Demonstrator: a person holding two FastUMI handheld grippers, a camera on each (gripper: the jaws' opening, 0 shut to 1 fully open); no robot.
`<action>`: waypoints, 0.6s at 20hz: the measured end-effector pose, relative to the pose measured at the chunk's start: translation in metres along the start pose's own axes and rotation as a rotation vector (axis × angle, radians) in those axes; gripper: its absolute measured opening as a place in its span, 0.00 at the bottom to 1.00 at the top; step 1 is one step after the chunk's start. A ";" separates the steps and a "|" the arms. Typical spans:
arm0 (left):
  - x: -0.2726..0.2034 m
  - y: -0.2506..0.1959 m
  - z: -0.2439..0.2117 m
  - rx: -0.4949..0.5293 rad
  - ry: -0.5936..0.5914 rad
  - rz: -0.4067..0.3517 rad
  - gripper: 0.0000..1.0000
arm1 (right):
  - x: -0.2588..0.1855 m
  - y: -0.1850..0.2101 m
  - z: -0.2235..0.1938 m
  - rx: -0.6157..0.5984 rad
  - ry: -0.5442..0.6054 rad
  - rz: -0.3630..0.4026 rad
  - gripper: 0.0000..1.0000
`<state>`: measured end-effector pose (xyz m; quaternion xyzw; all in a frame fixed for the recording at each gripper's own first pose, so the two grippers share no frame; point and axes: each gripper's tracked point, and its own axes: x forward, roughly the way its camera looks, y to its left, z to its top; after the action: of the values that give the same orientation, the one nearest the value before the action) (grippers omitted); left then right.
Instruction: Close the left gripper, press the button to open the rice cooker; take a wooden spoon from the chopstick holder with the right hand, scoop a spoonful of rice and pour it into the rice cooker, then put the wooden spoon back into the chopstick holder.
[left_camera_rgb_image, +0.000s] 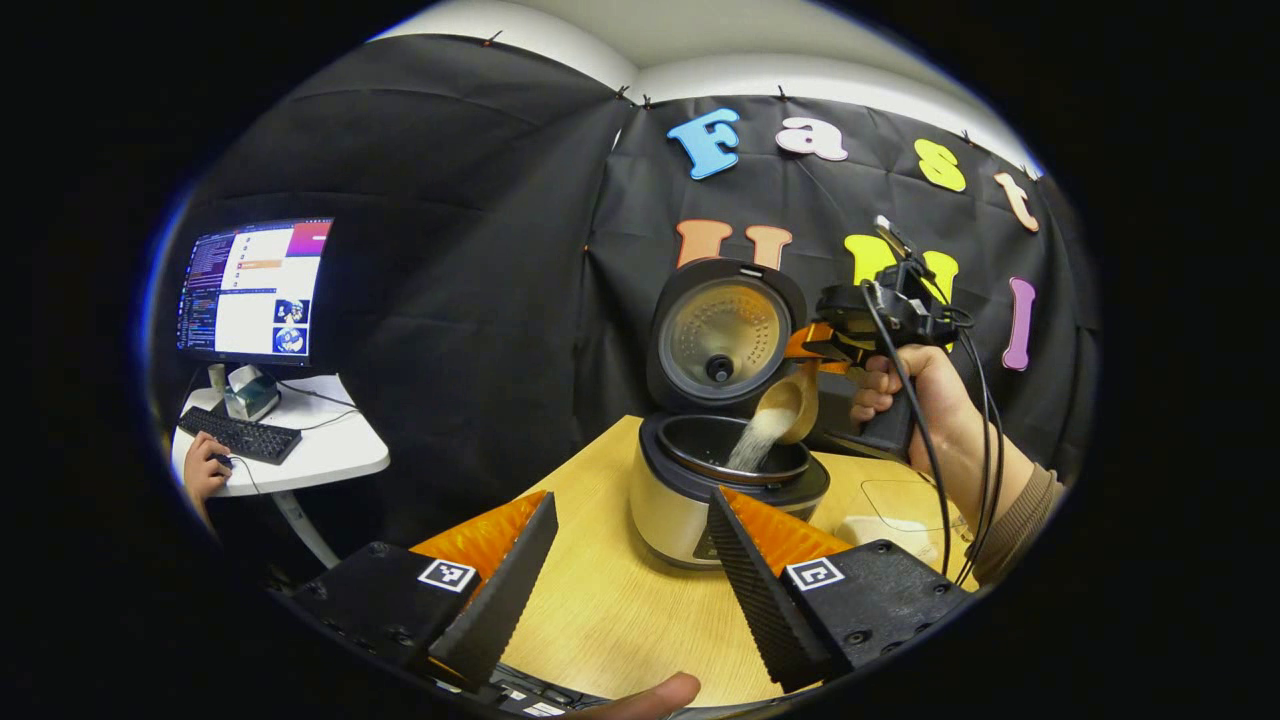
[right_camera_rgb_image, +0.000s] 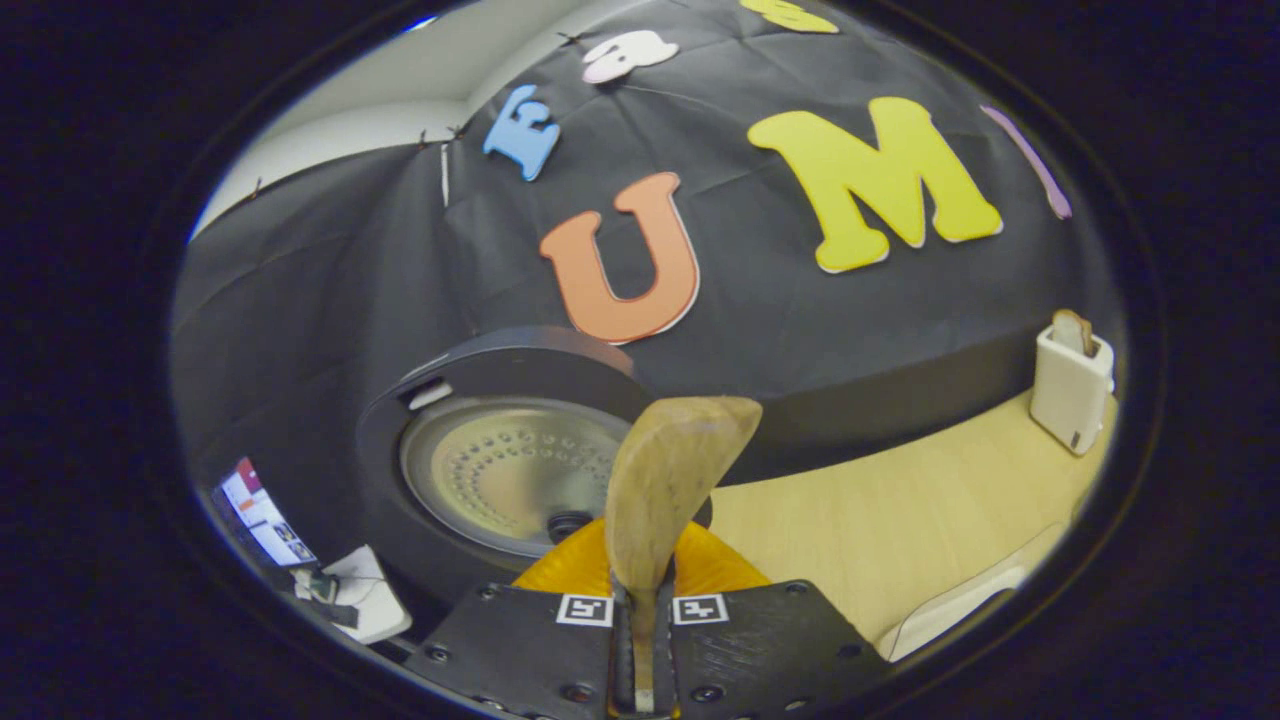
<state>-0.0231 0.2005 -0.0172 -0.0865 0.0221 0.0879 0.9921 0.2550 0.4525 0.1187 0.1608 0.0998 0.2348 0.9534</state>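
Near the far edge of the wooden table (left_camera_rgb_image: 610, 610) stands the rice cooker (left_camera_rgb_image: 700, 490), its lid (left_camera_rgb_image: 722, 335) raised upright and the inner pot exposed. Above the pot's rim, the right gripper (left_camera_rgb_image: 835, 345), held in a hand (left_camera_rgb_image: 915, 385), is clamped tight on the handle of the wooden spoon (right_camera_rgb_image: 665, 490), whose tilted bowl spills a stream of rice (left_camera_rgb_image: 750, 440) into the pot. Nearer the table's front edge, the left gripper (left_camera_rgb_image: 625, 575) hangs with its fingers spread wide, holding nothing, while the chopstick holder (right_camera_rgb_image: 1072, 385) sits toward the table's far right corner.
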 end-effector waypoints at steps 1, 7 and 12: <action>0.000 0.000 0.000 0.010 0.001 0.002 0.96 | -0.001 0.003 0.000 -0.049 -0.006 0.000 0.07; -0.001 -0.003 0.002 0.040 -0.002 0.004 0.96 | -0.001 0.025 0.001 -0.283 -0.047 0.002 0.07; -0.001 -0.002 0.001 0.037 -0.001 0.006 0.96 | 0.001 0.034 -0.007 -0.469 -0.049 -0.017 0.06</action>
<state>-0.0241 0.1984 -0.0155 -0.0680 0.0237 0.0906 0.9933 0.2395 0.4829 0.1240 -0.0601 0.0207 0.2394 0.9688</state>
